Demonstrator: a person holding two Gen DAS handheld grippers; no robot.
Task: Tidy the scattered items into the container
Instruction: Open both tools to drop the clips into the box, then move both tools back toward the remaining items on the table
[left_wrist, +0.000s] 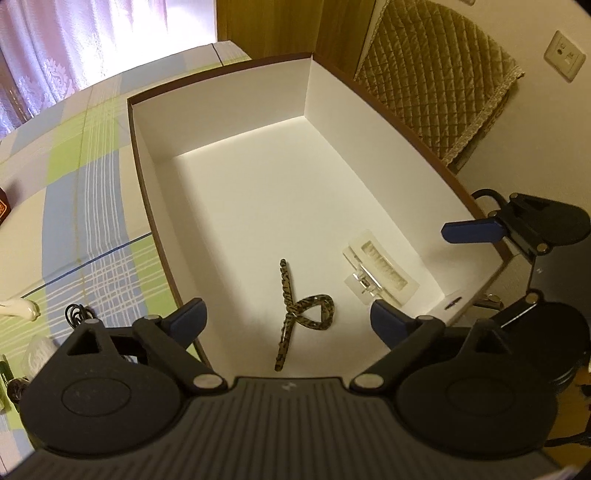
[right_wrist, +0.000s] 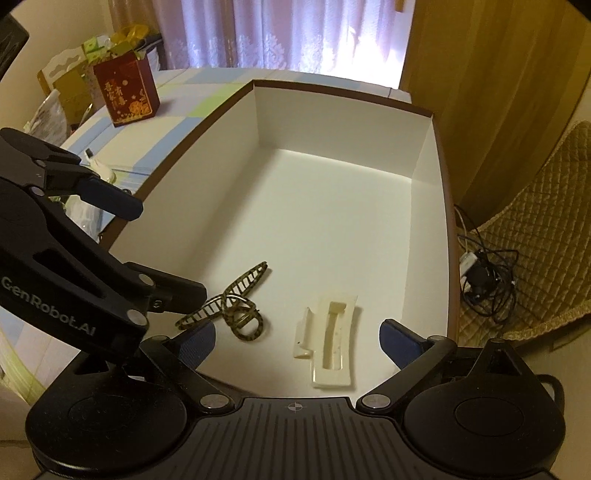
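Observation:
A white box (left_wrist: 221, 122) with a brown rim stands on the table. On its floor near the front lie a tortoiseshell hair claw (left_wrist: 304, 314) (right_wrist: 236, 306) and, to its right, a cream hair clip (left_wrist: 380, 273) (right_wrist: 332, 343). My left gripper (left_wrist: 290, 321) hovers open above the claw and holds nothing. Over the box's front right corner my right gripper (right_wrist: 299, 339) is also open and empty, with the cream clip lying below its gap. Each gripper shows in the other's view: the right one (left_wrist: 476, 269) at the box's right wall, the left one (right_wrist: 147, 245) at its left wall.
A plaid cloth (left_wrist: 92, 221) covers the table left of the box, with a black cord (left_wrist: 75, 314) and a white object (left_wrist: 18, 310) on it. A red gift bag (right_wrist: 127, 92) stands at the far left. A quilted seat (right_wrist: 535, 229) and tangled cables (right_wrist: 484, 280) lie right of the box.

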